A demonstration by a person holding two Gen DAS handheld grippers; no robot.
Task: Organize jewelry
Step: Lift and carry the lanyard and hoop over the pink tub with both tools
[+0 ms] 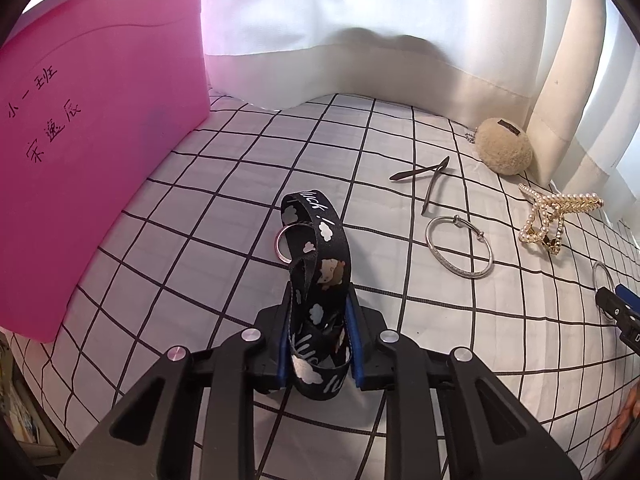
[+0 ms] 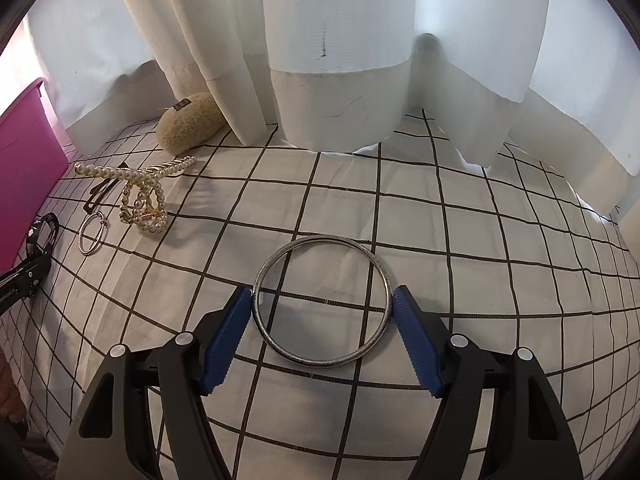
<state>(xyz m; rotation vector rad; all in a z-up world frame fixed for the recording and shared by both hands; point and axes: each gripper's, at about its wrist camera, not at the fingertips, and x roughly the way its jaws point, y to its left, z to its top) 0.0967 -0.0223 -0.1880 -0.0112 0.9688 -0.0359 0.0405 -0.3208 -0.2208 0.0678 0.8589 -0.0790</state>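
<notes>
Pinching a black strap [image 1: 320, 280] between its blue pads, the left gripper [image 1: 318, 340] stands narrow, jaws pressed on both sides of the folded band. The strap, printed with white clouds and lettering, loops up from the jaws, and a small metal ring [image 1: 286, 242] hangs on its far end, just above the checked cloth [image 1: 200, 200].

The right gripper [image 2: 322, 300] straddles a large silver bangle [image 2: 320, 300] lying flat on the cloth. Its pads sit at the bangle's left and right rims; they seem to touch, though whether they press is hard to tell from this angle.

Right of the strap in the left view lie a thinner bangle [image 1: 459, 247] with a clasp, a dark hairpin [image 1: 428, 178] beyond it, and a pearl clip [image 1: 554, 214] further right. A beige plush pouch [image 1: 505, 146] rests at the foot of the white curtain [image 1: 360, 40], near the clip. A pink bin [image 1: 100, 120] with handwritten characters stands at the left edge of the cloth, close to the strap.
</notes>
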